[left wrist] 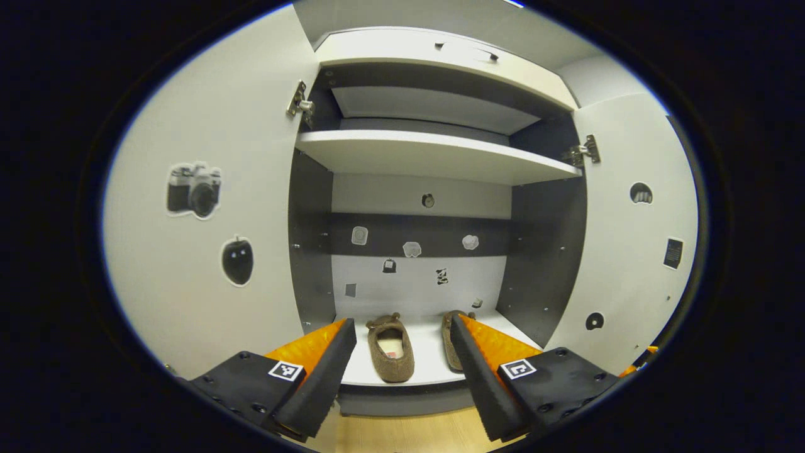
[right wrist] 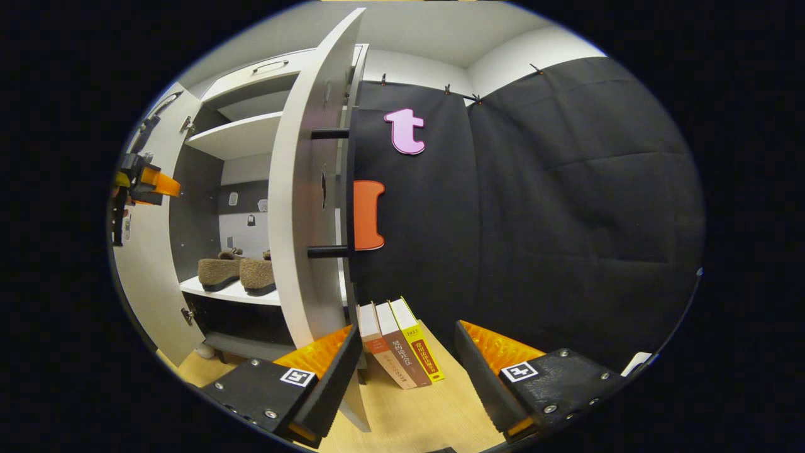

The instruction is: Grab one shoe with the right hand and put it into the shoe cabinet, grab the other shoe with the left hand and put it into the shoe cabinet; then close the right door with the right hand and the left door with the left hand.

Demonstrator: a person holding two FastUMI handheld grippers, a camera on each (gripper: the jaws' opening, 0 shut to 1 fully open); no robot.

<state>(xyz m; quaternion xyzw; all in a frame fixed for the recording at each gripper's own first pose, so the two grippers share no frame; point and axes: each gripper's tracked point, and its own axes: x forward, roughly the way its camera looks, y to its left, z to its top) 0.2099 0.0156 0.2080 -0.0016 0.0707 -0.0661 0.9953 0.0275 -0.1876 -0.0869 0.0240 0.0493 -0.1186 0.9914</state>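
Two brown fuzzy shoes sit side by side on the cabinet's bottom shelf (left wrist: 424, 358): one (left wrist: 391, 349) in full sight, the other (left wrist: 450, 343) partly behind a finger. Both white doors stand open, the left door (left wrist: 207, 251) and the right door (left wrist: 629, 251). My left gripper (left wrist: 402, 324) is open and empty in front of the shelf. In the right gripper view the shoes (right wrist: 239, 272) show inside past the right door (right wrist: 302, 207), seen edge-on with its black handle (right wrist: 327, 251). My right gripper (right wrist: 405, 333) is open and empty, low beside that door's outer face. The left gripper (right wrist: 141, 182) shows far left.
An upper shelf (left wrist: 434, 154) and a drawer front (left wrist: 440, 53) are above. Three books (right wrist: 396, 343) lean on the wooden floor (right wrist: 402, 415) against the black cloth wall, just right of the door. Stickers dot the doors and the back panel.
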